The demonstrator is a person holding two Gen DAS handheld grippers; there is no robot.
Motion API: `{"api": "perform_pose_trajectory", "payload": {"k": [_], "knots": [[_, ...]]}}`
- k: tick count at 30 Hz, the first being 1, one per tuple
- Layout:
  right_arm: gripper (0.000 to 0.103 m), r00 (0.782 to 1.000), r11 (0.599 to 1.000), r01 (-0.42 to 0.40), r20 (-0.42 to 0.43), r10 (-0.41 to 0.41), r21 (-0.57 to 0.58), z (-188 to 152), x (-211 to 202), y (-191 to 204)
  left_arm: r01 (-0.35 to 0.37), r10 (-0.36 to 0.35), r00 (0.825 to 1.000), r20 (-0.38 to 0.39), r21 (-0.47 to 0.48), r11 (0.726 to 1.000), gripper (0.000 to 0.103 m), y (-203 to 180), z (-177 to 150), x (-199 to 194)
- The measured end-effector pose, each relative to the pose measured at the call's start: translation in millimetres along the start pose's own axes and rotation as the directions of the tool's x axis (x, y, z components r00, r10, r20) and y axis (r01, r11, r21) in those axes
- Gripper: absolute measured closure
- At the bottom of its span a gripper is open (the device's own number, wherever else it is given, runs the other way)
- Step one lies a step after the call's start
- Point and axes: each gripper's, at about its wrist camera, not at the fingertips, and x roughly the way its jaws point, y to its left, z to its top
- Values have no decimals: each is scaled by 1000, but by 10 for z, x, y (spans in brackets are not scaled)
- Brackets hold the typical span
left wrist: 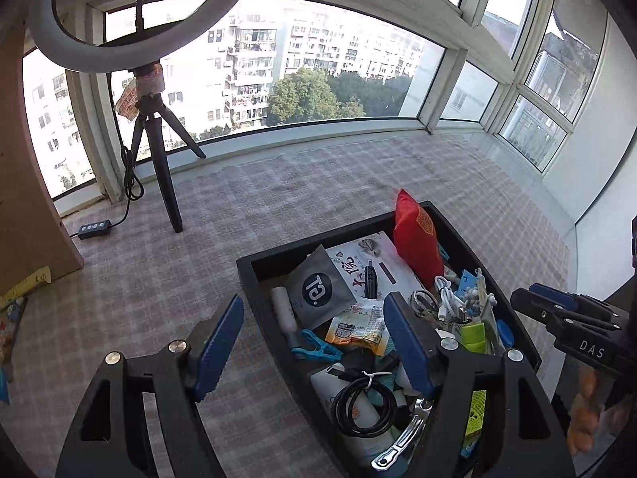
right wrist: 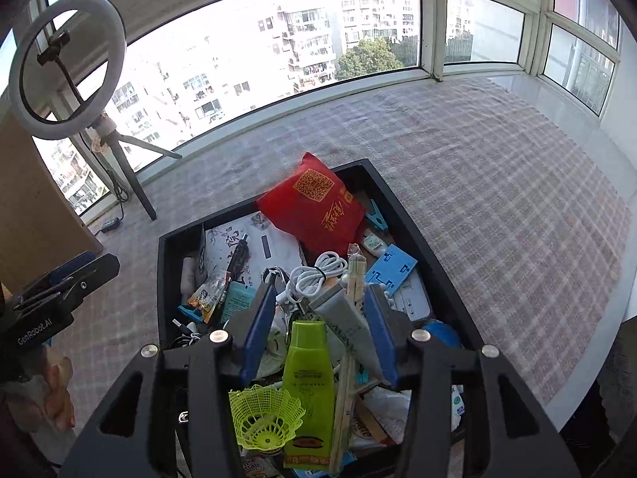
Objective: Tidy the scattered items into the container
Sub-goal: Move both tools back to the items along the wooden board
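A: Left wrist view has the black container (left wrist: 402, 215) as the anchor. Its left rim ends on bare checked cloth (left wrist: 159, 279) over the worktop, open all the way to the ring light tripod (left wrist: 159, 151) by the window.

B: And the left gripper (left wrist: 314, 342)?

A: Jaws spread wide, nothing between them; one pad over the cloth just left of the container, the other above its contents.

B: From the right wrist view, the right gripper (right wrist: 320, 330) hangs over the container's near end, jaws apart, pads clear of the green bottle (right wrist: 310, 382) and grey tube (right wrist: 350, 330) lying below them.

A: What crowds the container?

B: A red pouch (right wrist: 314, 207) leans at its far end; white cable (right wrist: 314, 275), yellow shuttlecock (right wrist: 262, 418), packets fill it. Right of the container, cloth runs open to the worktop's edge.
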Motion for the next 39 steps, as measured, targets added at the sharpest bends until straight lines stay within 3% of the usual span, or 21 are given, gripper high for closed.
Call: {"api": "perform_pose_trajectory", "payload": {"k": [6,12,16,24,27,30,33,36,39], "knots": [[57,997,992,-76,-31,73,-104,28,144,504,-63,62,998,-6,-75,995,33,549,-92,-103],[57,982,958,-183,-78,170,-220,25,338,1211,-170,169,985,-15,-169,971,33,1352,-328,-303],[57,970,919,-238,-117,211,-315,-24,477,1787,-251,251,967,-32,-257,933,33,1979,-542,-486],[57,935,818,-353,-187,300,-454,-151,667,2963,-387,388,918,-82,-395,833,35,3207,-978,-866],[57,924,778,-383,-205,324,-498,-202,738,3395,-429,430,897,-99,-426,797,40,3644,-1086,-996],[57,914,750,-406,-223,340,-522,-240,833,3802,-445,449,887,-105,-451,774,50,4051,-1107,-1070],[62,911,732,-413,-230,344,-541,-267,973,4199,-448,451,886,-110,-460,767,60,4415,-1061,-1029],[80,911,730,-413,-233,341,-544,-270,1161,4564,-470,464,876,-130,-443,763,74,4710,-999,-901],[82,900,735,-436,-268,344,-519,-258,1387,4869,-461,452,882,-135,-452,764,78,4959,-966,-768]]}}
